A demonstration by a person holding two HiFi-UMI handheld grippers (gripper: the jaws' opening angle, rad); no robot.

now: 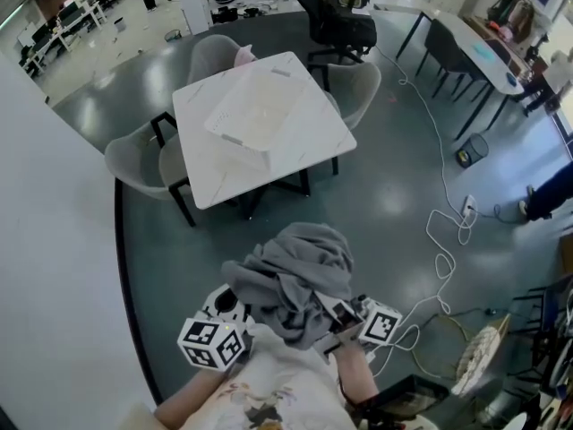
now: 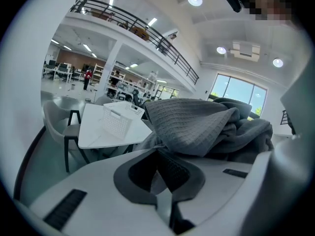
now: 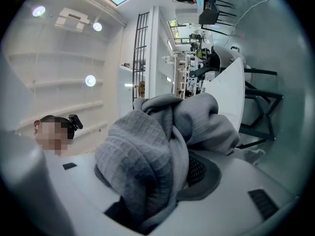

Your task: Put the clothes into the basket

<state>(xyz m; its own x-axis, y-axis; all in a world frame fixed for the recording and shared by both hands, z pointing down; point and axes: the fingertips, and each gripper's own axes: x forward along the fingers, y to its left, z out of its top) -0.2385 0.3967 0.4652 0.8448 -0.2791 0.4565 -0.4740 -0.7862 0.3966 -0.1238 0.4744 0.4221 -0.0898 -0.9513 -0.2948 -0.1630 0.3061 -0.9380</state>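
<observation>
A bundle of grey clothes hangs in the air in front of me, above the dark floor. My left gripper is shut on a fold of the grey clothes from the left; its pads pinch the cloth. From the right, my right gripper is shut on the same clothes, which fill its jaws and spill over them. The white mesh basket sits on a white table ahead, apart from both grippers. In the left gripper view the basket stands on the table at the left.
Grey chairs ring the table, and a black office chair stands behind it. A white cable and a power strip lie on the floor at the right. A white wall runs along the left.
</observation>
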